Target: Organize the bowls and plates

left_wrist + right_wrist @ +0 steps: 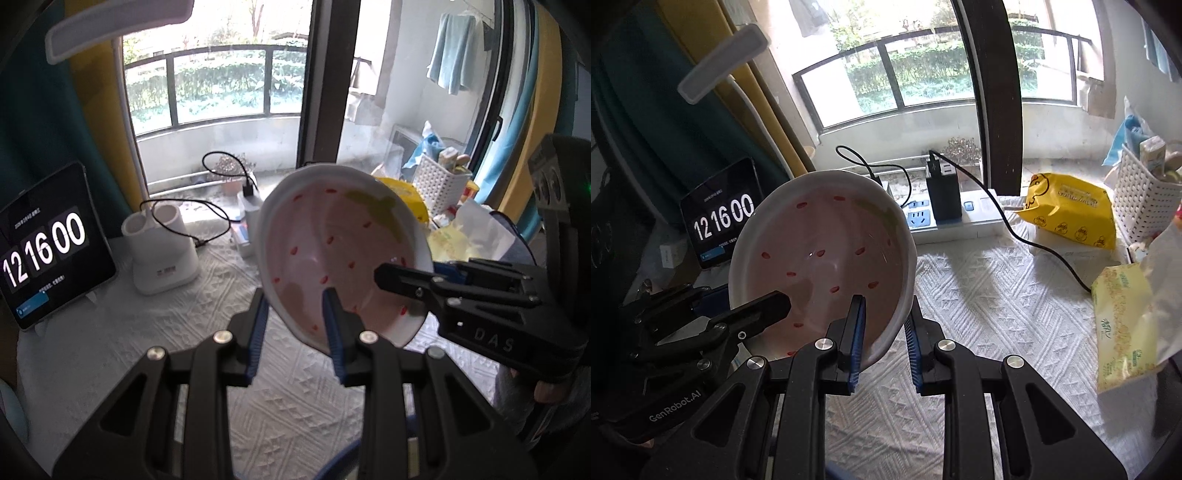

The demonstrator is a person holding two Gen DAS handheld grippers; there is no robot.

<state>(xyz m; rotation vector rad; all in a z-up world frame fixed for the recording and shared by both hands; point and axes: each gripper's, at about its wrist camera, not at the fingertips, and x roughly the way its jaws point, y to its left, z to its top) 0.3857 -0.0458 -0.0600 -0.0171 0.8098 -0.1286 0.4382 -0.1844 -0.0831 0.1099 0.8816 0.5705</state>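
Observation:
A white bowl (pixel 332 240) with a pink inside, red flecks and a green leaf mark hangs tilted above the table, held by both grippers. My left gripper (pixel 294 301) is shut on its lower left rim, one blue pad inside and one outside. In the right wrist view the same bowl (pixel 820 258) has its lower right rim clamped in my right gripper (pixel 885 306). The right gripper's upper finger (pixel 406 280) lies inside the bowl, and the left gripper's finger (pixel 768 308) reaches in from the left.
A white textured cloth (pixel 997 295) covers the table. A tablet clock (pixel 44 251) and a white appliance (pixel 162 251) stand at the left. At the back are a power strip (pixel 945 221) with cables, a yellow packet (pixel 1071 214), a white basket (pixel 1145 199) and a tissue pack (pixel 1123 325).

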